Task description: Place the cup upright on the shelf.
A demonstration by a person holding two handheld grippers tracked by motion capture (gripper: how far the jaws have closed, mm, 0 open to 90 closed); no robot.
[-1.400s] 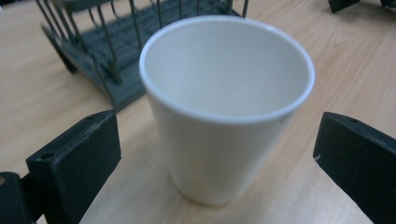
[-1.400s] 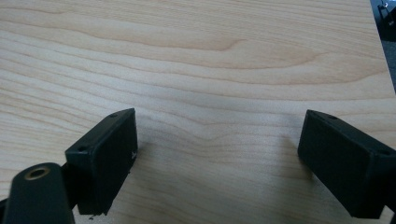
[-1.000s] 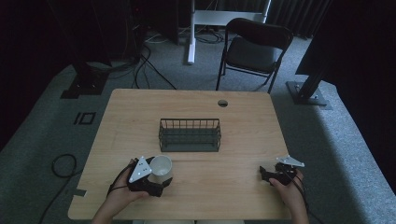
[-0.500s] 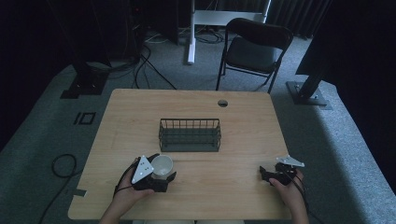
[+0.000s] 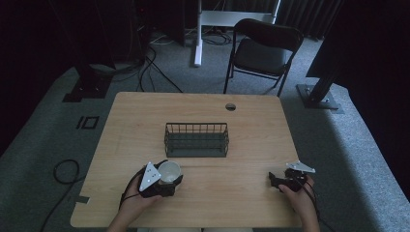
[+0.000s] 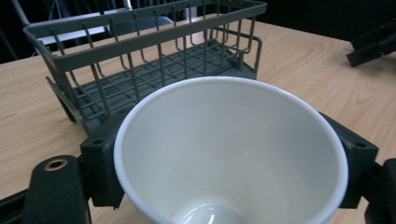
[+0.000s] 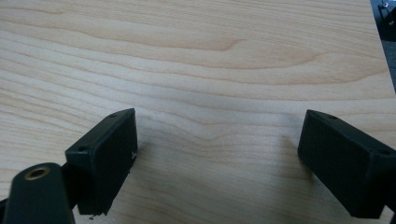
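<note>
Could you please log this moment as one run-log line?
left gripper: just closed on white ceramic cup | right gripper: open, empty | grey wire basket: empty

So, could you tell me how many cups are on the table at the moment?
1. A single white cup sits near the table's front left edge, clamped in the left gripper, just in front of the wire basket, which looks empty.

obst: wire basket point(image 5: 196, 139) mid-table | free: tabletop point(image 5: 251, 116) around it

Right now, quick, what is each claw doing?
Left claw: its jaws have just been closing and are now shut on the white cup.
Right claw: open, holding nothing, over the bare table.
</note>
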